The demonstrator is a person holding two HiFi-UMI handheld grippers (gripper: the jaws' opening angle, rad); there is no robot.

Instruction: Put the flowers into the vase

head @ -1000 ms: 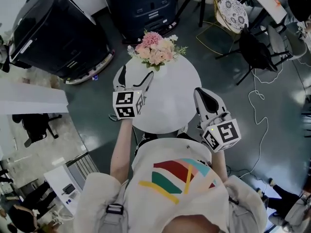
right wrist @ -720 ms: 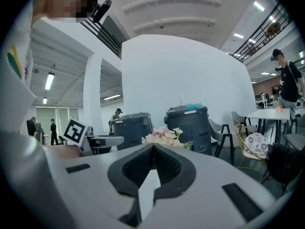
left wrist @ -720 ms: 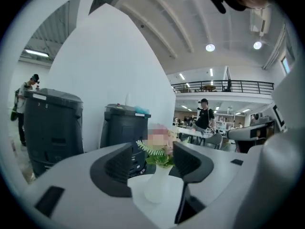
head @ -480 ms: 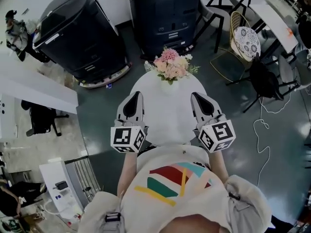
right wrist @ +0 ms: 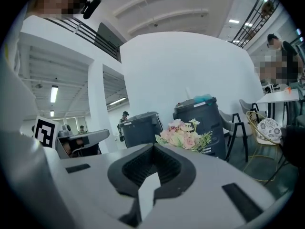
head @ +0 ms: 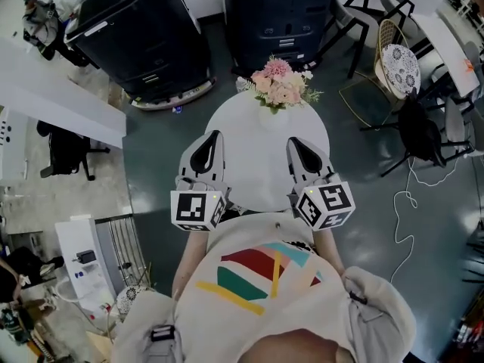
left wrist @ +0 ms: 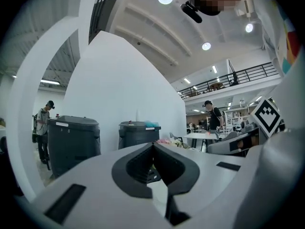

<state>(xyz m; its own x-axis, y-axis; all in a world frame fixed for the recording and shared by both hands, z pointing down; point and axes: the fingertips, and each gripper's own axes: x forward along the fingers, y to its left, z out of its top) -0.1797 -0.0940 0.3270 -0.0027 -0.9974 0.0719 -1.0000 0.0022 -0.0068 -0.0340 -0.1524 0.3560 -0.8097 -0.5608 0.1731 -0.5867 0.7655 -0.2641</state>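
A bouquet of pink and cream flowers stands upright at the far edge of the round white table; whatever holds its stems is hidden under the blooms. My left gripper hovers over the near left of the table, shut and empty. Beside it my right gripper hovers over the near right, also shut and empty. Both point level toward the flowers, well short of them. In the right gripper view the closed right gripper has the flowers beyond it. In the left gripper view the left gripper shows only a pink sliver of flowers.
Two big dark machines stand on the floor behind the table. Chairs and loose cables are at the right, and a white counter at the left. People stand far off.
The left gripper was open over the table near the flowers; it has shut on nothing and drawn back. The right gripper moved inward, so both now sit side by side.
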